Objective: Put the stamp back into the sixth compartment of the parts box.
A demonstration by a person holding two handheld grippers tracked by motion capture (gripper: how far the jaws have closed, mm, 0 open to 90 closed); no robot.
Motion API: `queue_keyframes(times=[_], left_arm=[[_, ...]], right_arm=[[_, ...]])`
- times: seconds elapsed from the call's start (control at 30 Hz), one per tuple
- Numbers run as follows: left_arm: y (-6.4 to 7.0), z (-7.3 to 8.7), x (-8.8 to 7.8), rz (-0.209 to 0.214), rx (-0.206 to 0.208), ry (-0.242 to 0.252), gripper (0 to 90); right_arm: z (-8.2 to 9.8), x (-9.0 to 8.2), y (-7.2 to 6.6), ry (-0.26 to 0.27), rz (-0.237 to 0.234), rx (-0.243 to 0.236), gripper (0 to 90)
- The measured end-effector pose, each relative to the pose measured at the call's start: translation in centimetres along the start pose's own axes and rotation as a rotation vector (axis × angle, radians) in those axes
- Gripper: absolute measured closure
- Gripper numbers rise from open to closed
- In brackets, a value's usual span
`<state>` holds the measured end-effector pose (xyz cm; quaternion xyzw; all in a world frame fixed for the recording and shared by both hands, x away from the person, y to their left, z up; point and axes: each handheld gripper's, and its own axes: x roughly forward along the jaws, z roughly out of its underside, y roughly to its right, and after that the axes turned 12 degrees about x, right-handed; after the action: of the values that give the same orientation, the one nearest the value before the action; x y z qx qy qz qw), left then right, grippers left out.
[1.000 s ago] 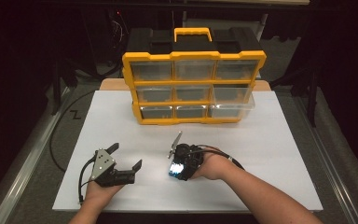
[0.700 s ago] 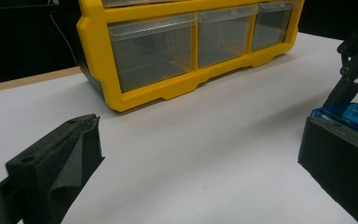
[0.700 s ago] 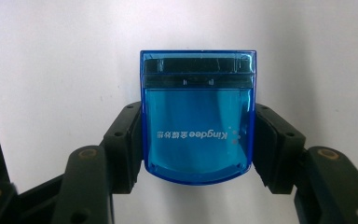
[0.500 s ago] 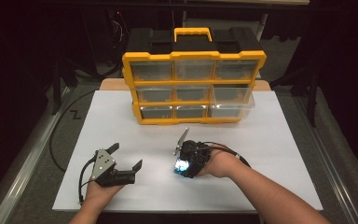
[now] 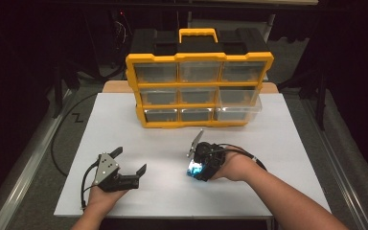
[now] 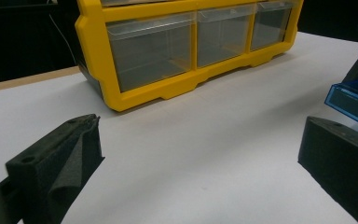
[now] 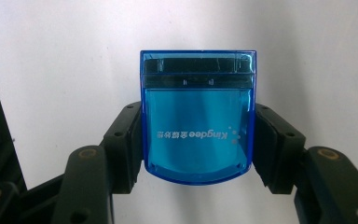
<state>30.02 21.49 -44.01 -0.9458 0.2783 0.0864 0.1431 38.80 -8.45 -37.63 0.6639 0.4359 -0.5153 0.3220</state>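
Now, right gripper (image 5: pixel 197 165): clamped on blue box (image 7: pixel 197 116), mid-table toward the near edge.
Left gripper (image 5: pixel 130 160): jaws wide, nothing between, near the front left corner.

Drawer cabinet (image 5: pixel 199 88) stands behind both tools on table (image 5: pixel 287 143).

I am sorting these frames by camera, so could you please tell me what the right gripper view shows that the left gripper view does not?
The right gripper view alone shows the right gripper clamped on both sides of the blue box, with white lettering across its clear lid. The left gripper view alone shows the yellow organizer with its clear drawers, and the left gripper standing open with nothing between its jaws. Both show the white table and the blue box, which appears in the left gripper view as a corner at the right edge.
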Motion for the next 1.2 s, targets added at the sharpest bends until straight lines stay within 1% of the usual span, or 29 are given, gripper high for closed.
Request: queue_keyframes(times=[0.07, 0.1, 0.23, 0.27, 0.3, 0.33, 0.4, 0.43, 0.47, 0.6, 0.67, 0.7, 0.87, 0.9, 1.1, 1.2], left_arm=[[0.0, 0.0, 0.0, 0.0, 0.001, -0.002, 0.4], [0.0, 0.0, 0.0, 0.0, 0.0, -0.003, 0.4], [0.0, 0.0, 0.0, 0.0, 0.001, -0.002, 0.4], [0.0, 0.0, 0.0, -0.001, 0.001, -0.002, 0.4], [0.0, 0.0, 0.0, -0.001, 0.0, -0.001, 0.4], [0.0, 0.0, 0.0, -0.001, -0.001, -0.001, 0.4], [0.0, 0.0, 0.0, -0.001, -0.001, -0.001, 0.4], [0.0, 0.0, 0.0, -0.001, -0.001, -0.001, 0.4], [0.0, 0.0, 0.0, -0.001, -0.001, 0.0, 0.4], [0.0, 0.0, -0.1, -0.003, -0.001, 0.004, 0.4], [0.0, 0.0, -0.1, -0.003, -0.002, 0.002, 0.4], [0.0, 0.0, -0.1, -0.003, -0.001, 0.001, 0.4], [0.0, 0.0, 0.0, -0.006, 0.0, 0.002, 0.4], [0.0, 0.0, 0.0, -0.006, 0.0, 0.001, 0.4], [0.1, 0.0, 0.0, -0.003, 0.001, -0.002, 0.4], [0.0, 0.0, 0.0, -0.003, 0.001, -0.003, 0.4]], right_arm=[[0.2, -0.2, 0.3, -0.003, 0.001, 0.002, 43.9], [0.4, -0.4, 0.4, -0.009, -0.009, 0.029, 43.9], [0.7, -0.7, 0.5, -0.007, -0.015, 0.035, 43.9], [0.8, -0.7, 0.8, -0.006, -0.019, 0.013, 43.9], [0.9, -0.8, 0.7, -0.01, -0.017, 0.03, 43.9], [1.0, -0.9, 0.8, -0.009, -0.017, 0.035, 43.9], [1.3, -1.0, 1.0, -0.007, -0.02, 0.03, 43.8], [1.4, -1.1, 1.0, -0.01, -0.013, 0.048, 43.9], [1.6, -1.2, 1.1, -0.008, -0.014, 0.053, 43.9], [2.1, -1.5, 1.3, -0.008, -0.013, 0.057, 43.9], [2.4, -1.5, 1.5, -0.009, -0.012, 0.051, 43.9], [2.5, -1.6, 1.5, -0.022, -0.01, 0.054, 43.9], [3.3, -1.9, 1.9, -0.018, -0.008, 0.055, 43.9], [3.4, -2.0, 1.9, -0.023, -0.004, 0.061, 43.9], [4.2, -2.4, 2.4, -0.033, -0.007, 0.057, 44.0], [4.5, -2.7, 2.6, -0.031, -0.007, 0.071, 43.9]])
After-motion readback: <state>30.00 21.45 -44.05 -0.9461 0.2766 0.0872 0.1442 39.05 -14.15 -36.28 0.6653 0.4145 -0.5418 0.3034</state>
